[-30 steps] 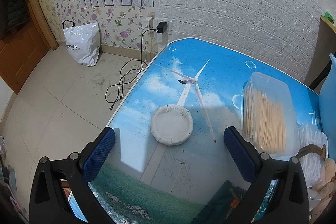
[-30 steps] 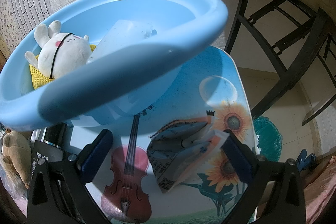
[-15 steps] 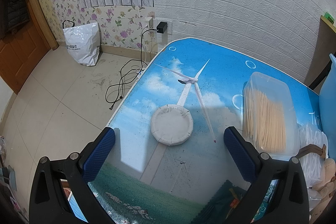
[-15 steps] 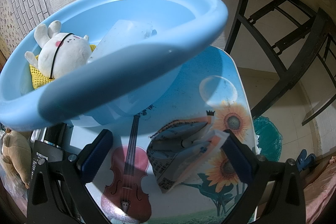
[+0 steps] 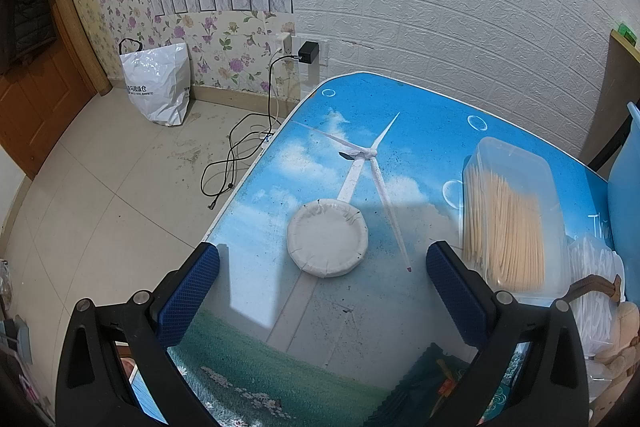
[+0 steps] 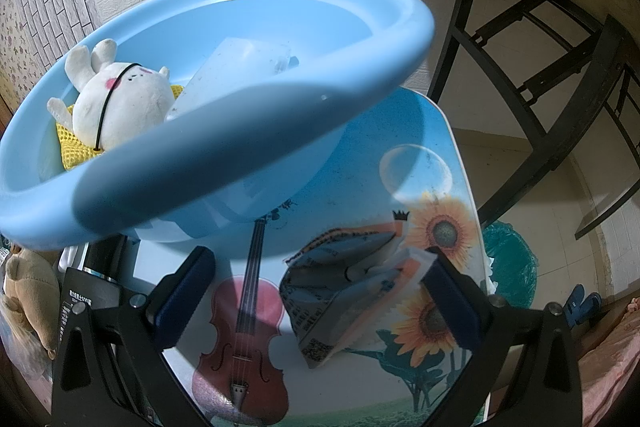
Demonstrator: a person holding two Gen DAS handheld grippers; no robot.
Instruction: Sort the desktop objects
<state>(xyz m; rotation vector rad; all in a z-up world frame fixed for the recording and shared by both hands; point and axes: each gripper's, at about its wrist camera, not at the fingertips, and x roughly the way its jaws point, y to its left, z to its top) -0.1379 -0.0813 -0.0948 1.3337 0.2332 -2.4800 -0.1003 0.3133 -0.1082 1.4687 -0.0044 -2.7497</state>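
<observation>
Left gripper [image 5: 322, 269]: jaws spread wide, nothing between the blue pads, held above the table [image 5: 420, 131], whose top carries a printed sky-and-windmill scene. A white paper plate [image 5: 327, 242] lies flat on the table, just ahead of the gap between the jaws, touching neither pad. To the right of the plate stands a clear lidded box of wooden sticks [image 5: 510, 215], close to the right-hand finger; contact cannot be judged. Further right, a pack of white cotton swabs [image 5: 596, 267] and part of a tan plush toy [image 5: 620, 339] at the frame edge. On the floor beyond the table edge: a white plastic bag [image 5: 158, 85] against the floral wall and a black cable [image 5: 236, 155] running from a wall charger.

Right gripper [image 6: 320, 277]: jaws also wide apart, nothing clamped. A crumpled printed packet [image 6: 344, 287] with an orange stripe lies on the table between the fingers, nearer the right-hand pad, over the violin and sunflower print. Whether the pad touches it cannot be told. Behind it a large light-blue basin [image 6: 248, 115] fills the upper view; inside it sit a white plush rabbit [image 6: 120, 99] on a yellow mesh piece [image 6: 74, 147] and a translucent white box [image 6: 240, 67]
</observation>
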